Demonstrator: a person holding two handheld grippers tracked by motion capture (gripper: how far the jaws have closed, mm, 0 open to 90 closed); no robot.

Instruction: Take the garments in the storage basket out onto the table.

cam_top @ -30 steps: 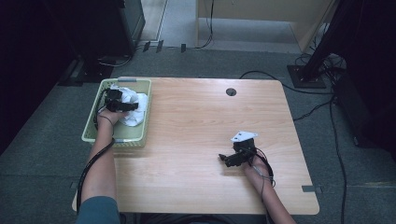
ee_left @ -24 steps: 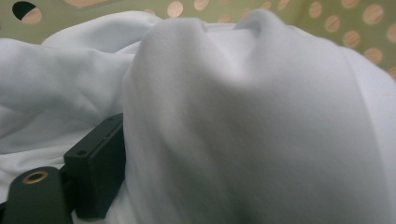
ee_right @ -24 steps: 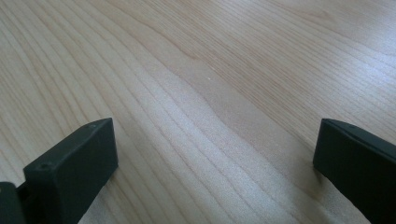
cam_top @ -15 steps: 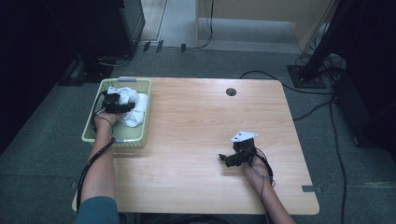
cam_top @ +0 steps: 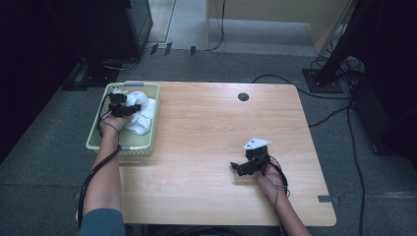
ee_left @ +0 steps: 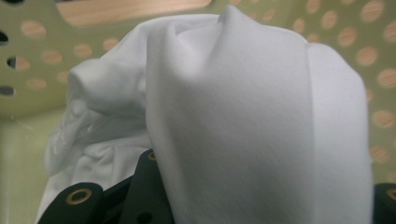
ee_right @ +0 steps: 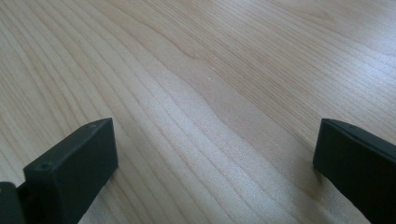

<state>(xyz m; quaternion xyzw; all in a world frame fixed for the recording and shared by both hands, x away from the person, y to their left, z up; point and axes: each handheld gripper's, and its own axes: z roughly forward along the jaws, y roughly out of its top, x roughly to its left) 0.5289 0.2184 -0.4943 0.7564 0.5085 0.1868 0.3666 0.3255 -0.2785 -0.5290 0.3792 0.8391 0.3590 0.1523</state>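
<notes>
White cloth (ee_left: 243,116) in the basket (cam_top: 98,140) bunches between the left gripper's (cam_top: 120,105) jaws, which have just closed onto it.

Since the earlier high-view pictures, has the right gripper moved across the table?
No. The right gripper rests at the same spot on the table, equally far from the round cable hole and the table's right edge, jaws open.

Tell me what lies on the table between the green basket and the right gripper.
Nothing: in the high view, bare wooden table runs from green basket to right gripper.
</notes>
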